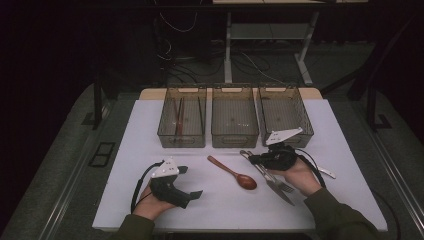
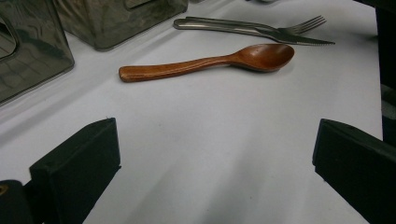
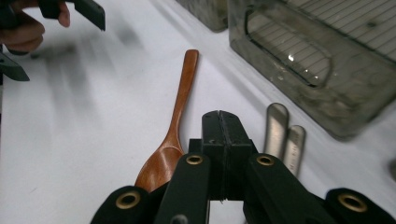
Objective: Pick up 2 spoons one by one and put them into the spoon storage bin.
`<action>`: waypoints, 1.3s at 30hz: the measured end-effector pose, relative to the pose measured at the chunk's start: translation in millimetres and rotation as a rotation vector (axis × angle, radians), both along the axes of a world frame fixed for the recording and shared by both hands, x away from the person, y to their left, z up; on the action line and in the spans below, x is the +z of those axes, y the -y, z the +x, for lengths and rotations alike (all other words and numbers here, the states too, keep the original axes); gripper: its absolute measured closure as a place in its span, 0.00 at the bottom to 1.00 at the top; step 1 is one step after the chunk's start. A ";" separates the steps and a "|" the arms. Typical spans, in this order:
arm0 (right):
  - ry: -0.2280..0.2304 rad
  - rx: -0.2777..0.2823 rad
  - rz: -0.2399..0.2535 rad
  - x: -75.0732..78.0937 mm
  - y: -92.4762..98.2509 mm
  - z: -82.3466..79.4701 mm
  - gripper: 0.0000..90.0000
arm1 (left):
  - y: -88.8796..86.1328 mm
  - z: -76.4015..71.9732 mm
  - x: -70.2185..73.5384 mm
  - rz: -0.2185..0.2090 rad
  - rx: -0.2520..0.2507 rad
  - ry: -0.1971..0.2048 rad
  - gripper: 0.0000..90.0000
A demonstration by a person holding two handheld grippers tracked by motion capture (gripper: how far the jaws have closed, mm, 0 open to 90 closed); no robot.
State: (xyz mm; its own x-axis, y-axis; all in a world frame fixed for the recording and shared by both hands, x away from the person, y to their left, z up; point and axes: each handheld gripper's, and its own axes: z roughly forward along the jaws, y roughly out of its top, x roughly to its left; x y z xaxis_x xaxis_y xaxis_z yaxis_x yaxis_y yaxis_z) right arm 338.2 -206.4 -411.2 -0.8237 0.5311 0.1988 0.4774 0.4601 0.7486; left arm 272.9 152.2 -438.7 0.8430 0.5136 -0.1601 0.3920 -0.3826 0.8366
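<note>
A brown wooden spoon lies on the white table cover, bowl toward the person. Just right of it a metal fork and knife lie side by side. My right gripper is shut with nothing between its jaws. It hovers over the handles of the fork and knife, and its closed tips sit between those handles and the spoon. My left gripper rests open at the front left. Through its wide jaws I see the spoon and, beyond it, the fork and knife.
Three clear bins stand in a row at the back: the left bin holds a reddish wooden stick, the middle bin and the right bin look bare. Another metal utensil pokes out right of the right hand.
</note>
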 end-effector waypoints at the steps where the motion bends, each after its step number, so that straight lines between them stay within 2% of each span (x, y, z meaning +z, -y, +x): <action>1: -0.004 0.005 -0.006 -0.8 -2.0 0.4 1.00 | 0.1 0.2 -0.1 0.002 -0.003 0.000 0.00; 8: -0.011 0.041 -0.039 -9.2 -25.3 2.6 1.00 | 1.4 0.6 -0.2 0.003 -0.006 0.001 0.00; 14: -0.018 0.044 -0.076 -16.8 -41.9 8.0 1.00 | 2.0 0.7 -0.2 0.003 -0.010 0.001 0.00; 20: -0.027 0.046 -0.090 -22.8 -57.3 14.4 1.00 | 2.1 0.5 -0.2 0.004 -0.011 0.002 0.00; 27: -0.047 0.050 -0.121 -30.1 -69.4 17.8 1.00 | 1.9 0.4 -0.1 0.008 -0.013 0.000 0.00; 35: -0.054 0.070 -0.117 -30.1 -77.2 16.2 1.00 | 2.2 0.4 -0.2 0.007 -0.012 0.001 0.00; 39: -0.058 0.098 -0.123 -30.3 -80.9 12.4 1.00 | 2.0 0.5 -0.1 0.008 -0.013 0.000 0.00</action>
